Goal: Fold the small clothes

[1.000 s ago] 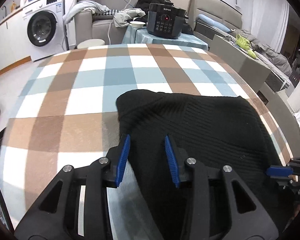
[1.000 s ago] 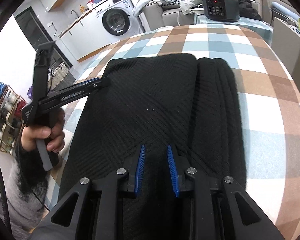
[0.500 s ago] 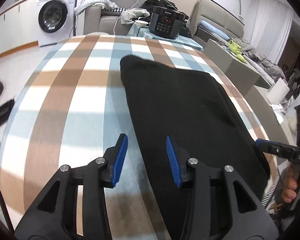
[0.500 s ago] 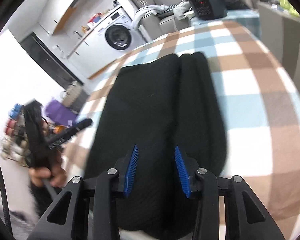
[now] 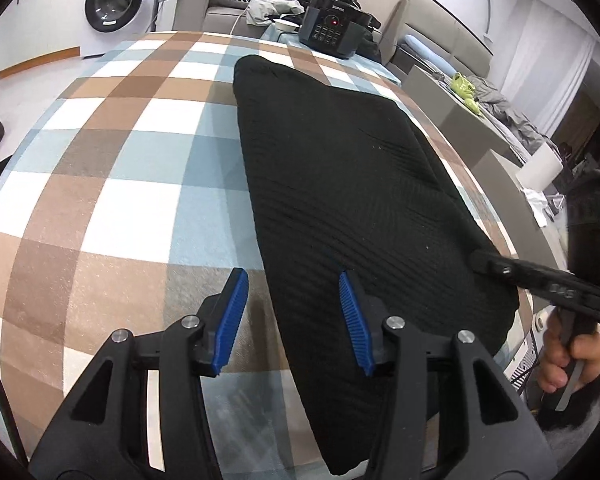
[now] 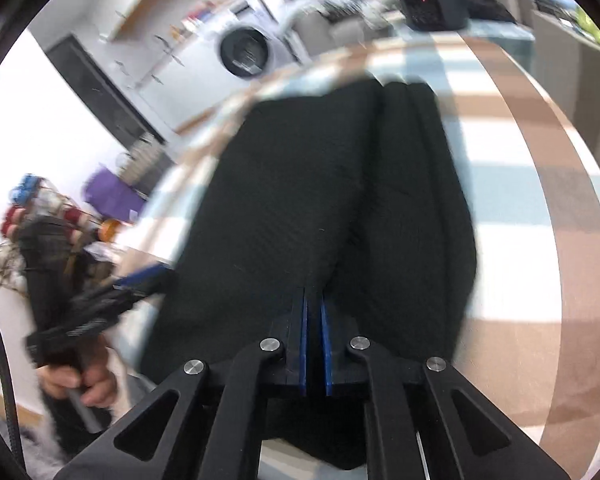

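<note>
We see a big table (image 5: 112,184) with a cloth of brown, blue and white squares. On it lies a black knitted garment (image 5: 340,184), folded into a long shape. It runs from the near edge of the table toward the far end. We pick this garment as our marker for all the other things.

Past its far end stands a black cooker (image 5: 332,32) with buttons and a small red light. Left of the cooker, further back, is a white washing machine (image 5: 116,0). Near them is a sofa (image 5: 204,16) with clothes heaped on it.

Our left gripper (image 5: 290,312) hangs over the garment's left near edge. Its blue pads are wide apart, one over the cloth and one over the garment, and they hold nothing.

Our right gripper (image 6: 314,344) is at the garment's near end. Its blue pads are pressed nearly together with a pinch of black knit between them. That view is blurry.
</note>
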`<state>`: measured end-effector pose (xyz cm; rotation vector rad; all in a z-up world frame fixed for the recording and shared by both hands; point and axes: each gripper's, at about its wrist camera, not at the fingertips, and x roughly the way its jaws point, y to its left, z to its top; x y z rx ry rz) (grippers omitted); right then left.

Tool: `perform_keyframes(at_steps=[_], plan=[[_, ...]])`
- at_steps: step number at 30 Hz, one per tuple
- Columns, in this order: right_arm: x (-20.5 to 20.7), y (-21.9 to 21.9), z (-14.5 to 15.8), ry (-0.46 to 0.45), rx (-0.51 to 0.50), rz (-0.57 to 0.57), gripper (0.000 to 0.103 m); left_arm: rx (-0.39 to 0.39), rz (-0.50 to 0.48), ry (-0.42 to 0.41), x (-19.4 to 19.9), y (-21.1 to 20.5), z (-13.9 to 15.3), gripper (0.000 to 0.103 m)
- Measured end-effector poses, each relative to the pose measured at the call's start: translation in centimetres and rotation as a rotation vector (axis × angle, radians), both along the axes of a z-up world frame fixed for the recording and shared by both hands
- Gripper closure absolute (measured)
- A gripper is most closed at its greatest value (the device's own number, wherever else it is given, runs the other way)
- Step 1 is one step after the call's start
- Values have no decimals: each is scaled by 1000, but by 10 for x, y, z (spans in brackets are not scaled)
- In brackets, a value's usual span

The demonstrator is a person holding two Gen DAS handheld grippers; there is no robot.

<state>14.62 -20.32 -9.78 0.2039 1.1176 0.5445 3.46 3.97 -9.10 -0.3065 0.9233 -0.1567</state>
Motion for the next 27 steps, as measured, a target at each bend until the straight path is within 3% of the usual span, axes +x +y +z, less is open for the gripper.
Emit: perform_keyframes(at_steps=[3, 7, 10, 12, 15, 18, 20, 22, 23, 24, 27], plan=[[-3, -3, 4, -7, 32, -23, 92, 35, 2, 3, -1, -3, -2, 59], [-12, -7, 1, -2, -4, -14, 85, 40, 6, 8, -2, 0, -2, 57], [-21, -22, 1, 13, 36, -43, 82, 29, -11, -2, -2, -2, 3, 57], [-24, -25, 6, -2, 51, -63, 72, 20, -18, -12, 0, -4, 7, 57], [-20, -32, 11, -31, 70, -121, 66, 51, -18, -39, 7, -12, 14, 57], [-15, -27, 16, -73, 82, -114, 66, 25, -66, -83, 14, -21, 20, 57], [-9, -13, 16, -86, 33, -85, 66, 34, -90, -80, 22, -29, 20, 57], [-3, 0, 11, -92, 2, -52, 76, 33, -109, -74, 28, -34, 16, 57], [0, 6, 7, -86, -13, -44, 89, 44, -117, -53, 32, -36, 11, 57], [4, 11, 2, -69, -24, -41, 94, 57, -121, -34, 34, -38, 6, 57], [6, 16, 9, -92, 10, -33, 95, 77, -142, -42, 34, -39, 2, 57]])
